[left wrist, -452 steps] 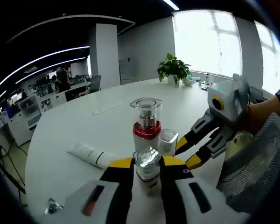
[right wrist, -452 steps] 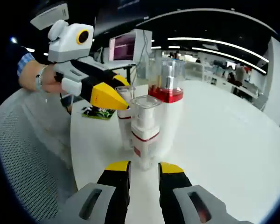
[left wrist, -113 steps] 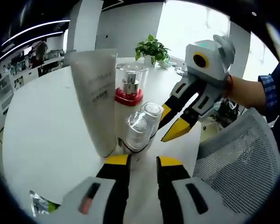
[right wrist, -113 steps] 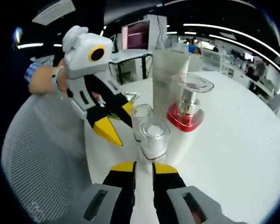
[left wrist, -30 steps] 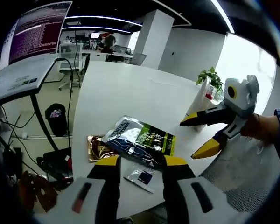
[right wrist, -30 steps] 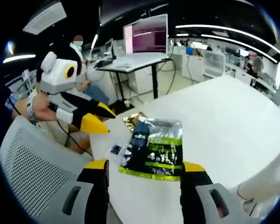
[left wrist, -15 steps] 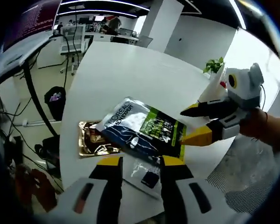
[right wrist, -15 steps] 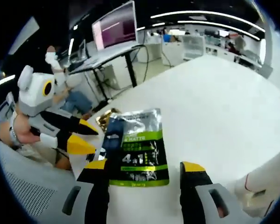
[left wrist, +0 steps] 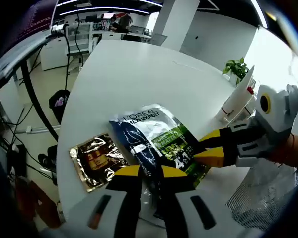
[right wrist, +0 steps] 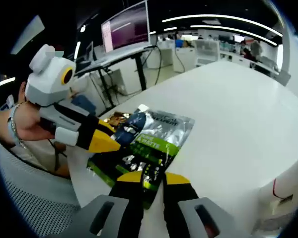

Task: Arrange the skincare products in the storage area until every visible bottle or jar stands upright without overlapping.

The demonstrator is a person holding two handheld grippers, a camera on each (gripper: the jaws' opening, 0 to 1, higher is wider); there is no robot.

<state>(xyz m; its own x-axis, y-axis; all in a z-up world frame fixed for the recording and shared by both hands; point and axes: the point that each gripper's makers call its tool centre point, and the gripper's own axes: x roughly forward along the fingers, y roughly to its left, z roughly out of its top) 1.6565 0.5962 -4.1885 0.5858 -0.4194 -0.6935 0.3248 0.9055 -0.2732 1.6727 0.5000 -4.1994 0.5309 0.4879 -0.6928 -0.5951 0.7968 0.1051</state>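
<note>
1. In the left gripper view, the left gripper (left wrist: 148,173) has its jaws close together at the near edge of a big green and blue packet (left wrist: 156,141). It seems to pinch that edge, but I cannot tell for sure.
2. The packet lies flat on the white table (left wrist: 124,74). Its long side runs from the jaws up and away to the left.
3. A small gold packet (left wrist: 94,159) lies just beside it on the left.
4. The right gripper (left wrist: 208,148) comes in from the right. Its yellow tips meet at the packet's right edge.
5. Far off on the right, a white tube (left wrist: 237,94) stands up, with a bit of red beside it. That is where the skincare things are, well apart from both grippers.
6. In the right gripper view, the right gripper (right wrist: 151,181) has its jaws almost together on the near end of the green and blue packet (right wrist: 146,144). It looks like it holds the packet.
7. The left gripper (right wrist: 107,141) comes in from the left, held by a hand (right wrist: 27,124). Its tip rests on the packet's left side.
8. Both grippers are right at the packet, so neither is nearer. I think the next move is to lift it together and stand it up by the tube.
</note>
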